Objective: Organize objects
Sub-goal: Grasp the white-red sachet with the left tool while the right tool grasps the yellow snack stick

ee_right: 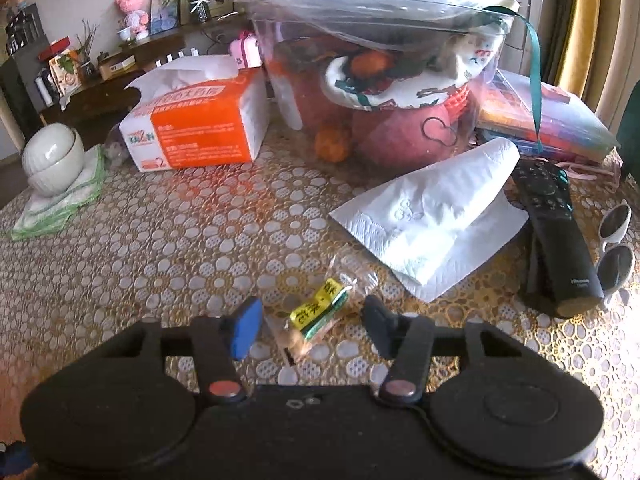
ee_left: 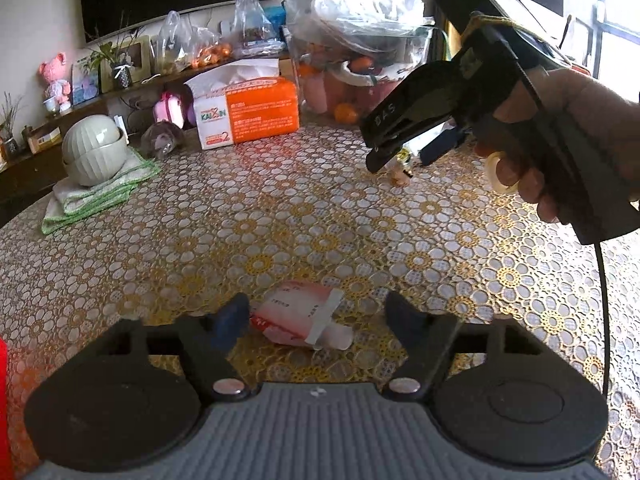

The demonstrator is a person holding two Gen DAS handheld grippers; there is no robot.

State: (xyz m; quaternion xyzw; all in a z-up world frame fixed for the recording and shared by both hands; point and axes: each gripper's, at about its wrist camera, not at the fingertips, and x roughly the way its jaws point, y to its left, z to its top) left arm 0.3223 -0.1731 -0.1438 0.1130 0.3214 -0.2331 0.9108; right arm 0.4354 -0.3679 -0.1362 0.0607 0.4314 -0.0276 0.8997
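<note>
— Where is the light coming from?
— Daylight enters at the upper right of both views, from a window [ee_left: 616, 8]; it washes out the lower right of the worktop [ee_right: 600, 360] in the right wrist view.
— And sharpness?
— Fair at centre. Fisheye bending curves the edges, corners fall dark, and an orange-red cast lies before the tissue box [ee_left: 256, 116]. Backgrounds are soft.
</note>
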